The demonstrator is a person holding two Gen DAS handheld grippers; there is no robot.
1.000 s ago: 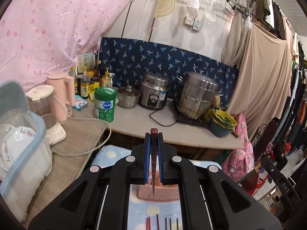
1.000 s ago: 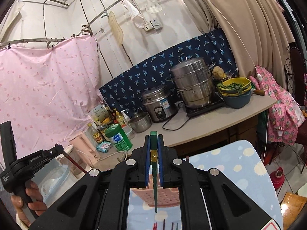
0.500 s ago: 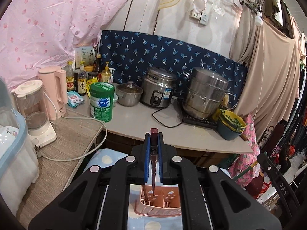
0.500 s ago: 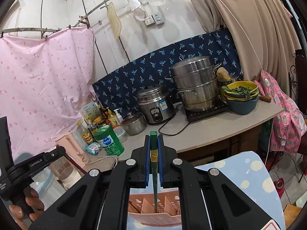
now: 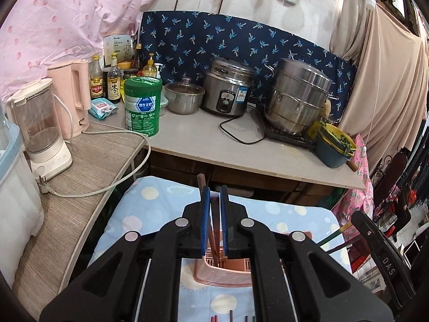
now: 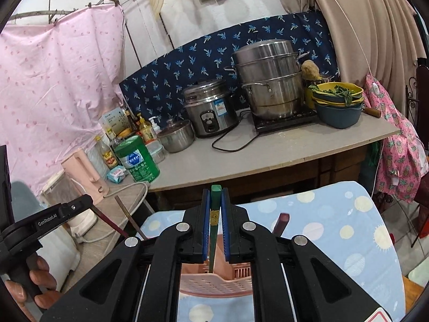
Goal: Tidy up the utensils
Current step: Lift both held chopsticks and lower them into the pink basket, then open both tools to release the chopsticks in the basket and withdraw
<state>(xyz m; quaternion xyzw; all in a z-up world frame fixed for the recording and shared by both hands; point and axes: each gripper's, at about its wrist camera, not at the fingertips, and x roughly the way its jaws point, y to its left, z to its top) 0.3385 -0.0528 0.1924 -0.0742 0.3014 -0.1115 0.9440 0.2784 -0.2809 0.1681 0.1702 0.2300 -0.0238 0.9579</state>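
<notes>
A slim brown chopstick is clamped between the blue ribbed pads of the left gripper, its lower end set inside a pink perforated plastic utensil basket. A square-section green chopstick is pinched likewise by the right gripper, its tip directed into the same basket, where a dark red utensil is already lodged. The basket is placed on a soft, pastel-dotted blue cloth, near the grey countertop bearing steel pots.
</notes>
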